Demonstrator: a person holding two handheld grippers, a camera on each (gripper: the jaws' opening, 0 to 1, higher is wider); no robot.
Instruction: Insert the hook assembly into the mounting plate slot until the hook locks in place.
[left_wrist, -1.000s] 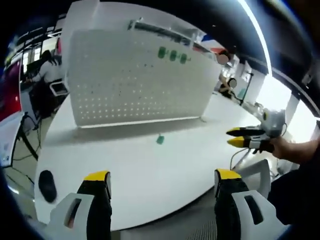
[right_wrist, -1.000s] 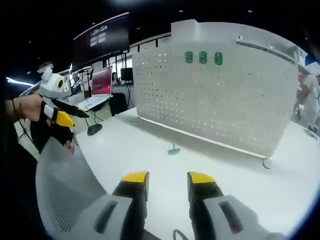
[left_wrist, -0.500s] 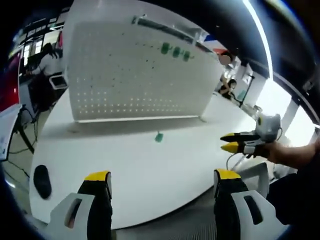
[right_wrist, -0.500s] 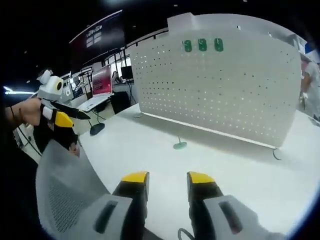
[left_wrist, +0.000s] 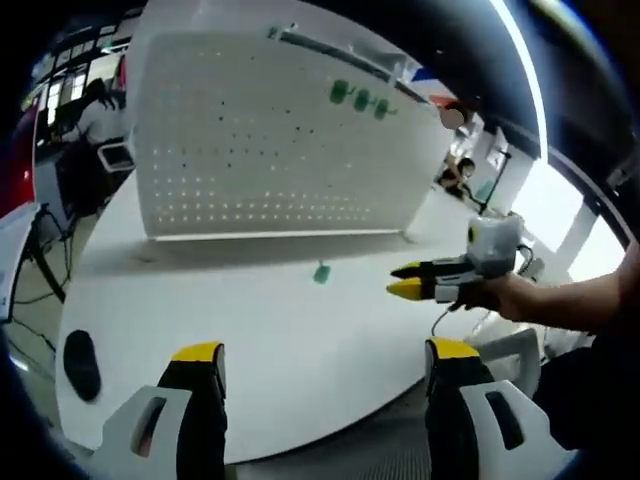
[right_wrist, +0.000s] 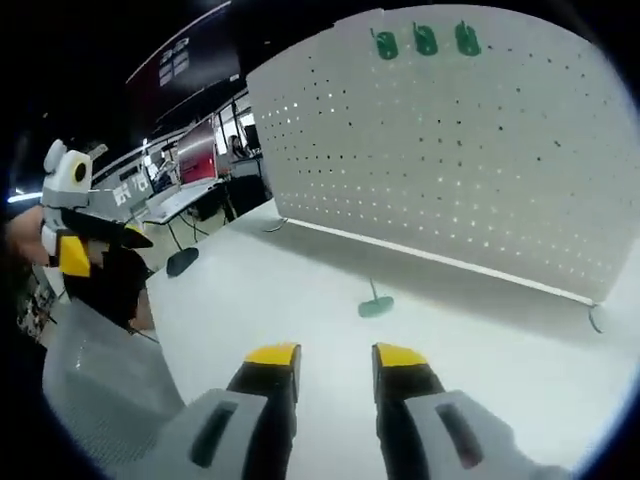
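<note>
While the green hook (right_wrist: 375, 304) lies loose on the white table (right_wrist: 260, 290) before the pegboard (right_wrist: 480, 150), the right gripper (right_wrist: 335, 362) should drop straight over it; its jaws look nearly closed, empty. The left gripper (left_wrist: 318, 362) gapes, empty.

The left gripper view looks from the near table (left_wrist: 300, 370) edge, low, across its top toward the pegboard (left_wrist: 270, 150), well back from it. The right gripper view sits further right, nearer, facing the same pegboard (right_wrist: 470, 150) at a slant. The 2 views share the board, the table (right_wrist: 300, 300) and the small green hook (left_wrist: 321, 274) (right_wrist: 375, 304)
</note>
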